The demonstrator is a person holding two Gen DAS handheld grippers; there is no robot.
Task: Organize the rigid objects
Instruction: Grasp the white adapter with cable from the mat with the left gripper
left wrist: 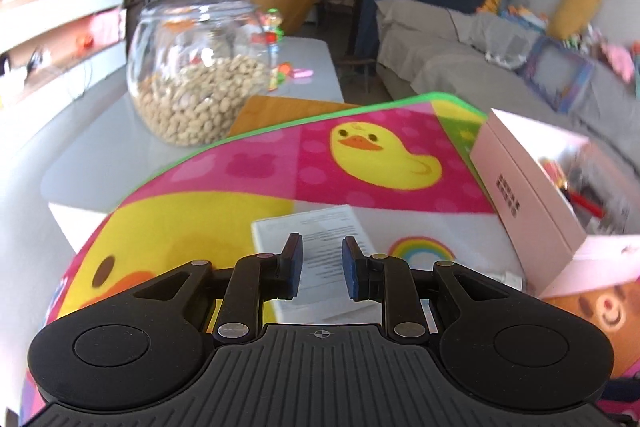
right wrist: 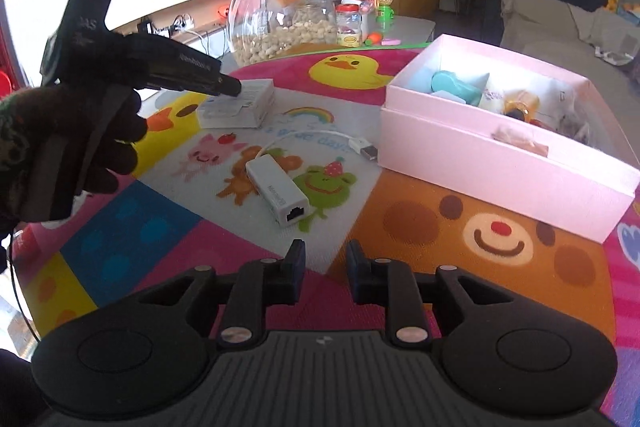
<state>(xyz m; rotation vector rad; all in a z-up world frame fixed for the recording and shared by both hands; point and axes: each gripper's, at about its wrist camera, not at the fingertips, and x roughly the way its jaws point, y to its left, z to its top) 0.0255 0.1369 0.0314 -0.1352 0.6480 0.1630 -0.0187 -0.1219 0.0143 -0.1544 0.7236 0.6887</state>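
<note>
The left gripper [left wrist: 320,267] is seen poised over a small white box [right wrist: 236,105] near the left edge of a cartoon play mat [right wrist: 420,227], its jaws slightly apart and empty. The right gripper [right wrist: 323,273], likewise narrowly parted and empty, is aimed at a white network adapter [right wrist: 278,193] at mid-mat, beside an open pink box [right wrist: 492,147] along the right edge.

A soft printed cloth mat [right wrist: 400,247] bears a matt pink cardboard box [right wrist: 480,155] and a clear glossy glass jar [right wrist: 280,19].
</note>
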